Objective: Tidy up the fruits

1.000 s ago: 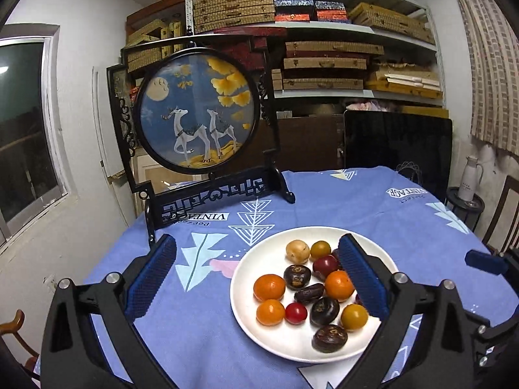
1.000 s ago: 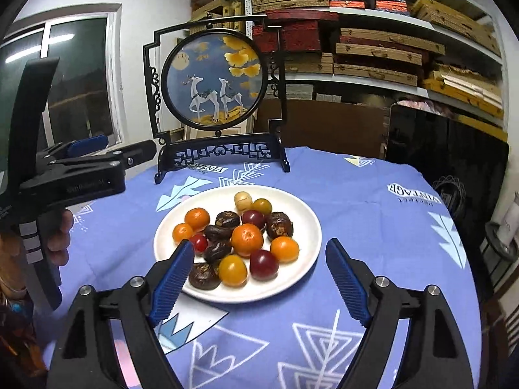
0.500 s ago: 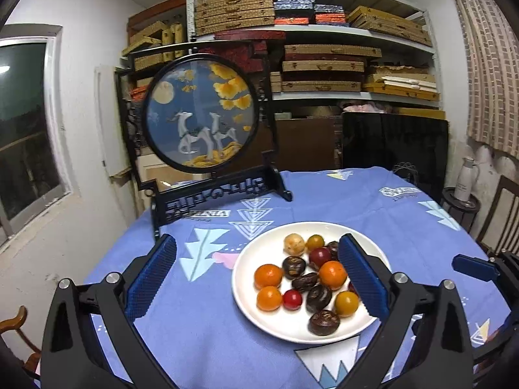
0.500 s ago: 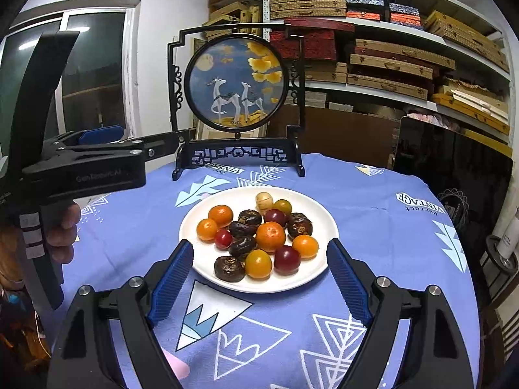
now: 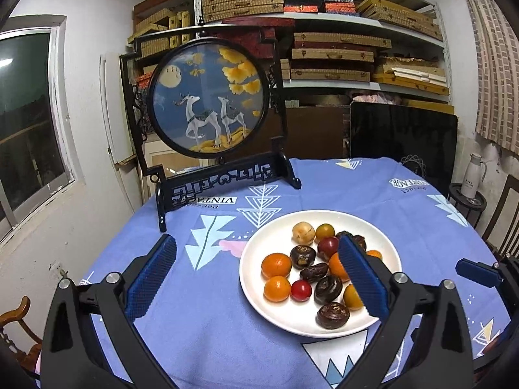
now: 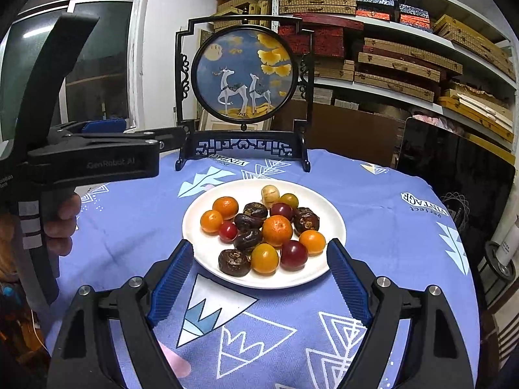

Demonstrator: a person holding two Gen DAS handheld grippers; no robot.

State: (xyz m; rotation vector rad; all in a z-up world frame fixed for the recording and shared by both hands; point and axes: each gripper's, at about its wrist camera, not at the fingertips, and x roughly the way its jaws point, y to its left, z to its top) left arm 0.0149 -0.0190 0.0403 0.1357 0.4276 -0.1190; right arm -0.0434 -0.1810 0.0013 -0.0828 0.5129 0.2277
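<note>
Table (image 6: 373, 227) round, blue printed cloth, near edge cut off in both views. Shelves (image 5: 340, 48) behind, stacked with woven flat boxes, labels unreadable. Round deer screen (image 5: 209, 103) in black carved frame stands upright at the table's far side. Plate (image 6: 211, 253) white, glossy, on the cloth near the middle, holds all the fruits (image 6: 262, 227): smooth orange and yellow rounds, red-purple glossy ones, wrinkled dark brown ones, one pale beige. Left view: its right pad hides part of the pile, plate sits right of centre. Right view: whole pile clear, between the pads but beyond them. Left gripper (image 5: 256, 278) jaws wide apart, nothing in them; right view shows its black body side-on with a hand (image 6: 61, 223) on the grip. Right gripper (image 6: 259, 288) spread wide, empty; only one blue tip shows in the left view
</note>
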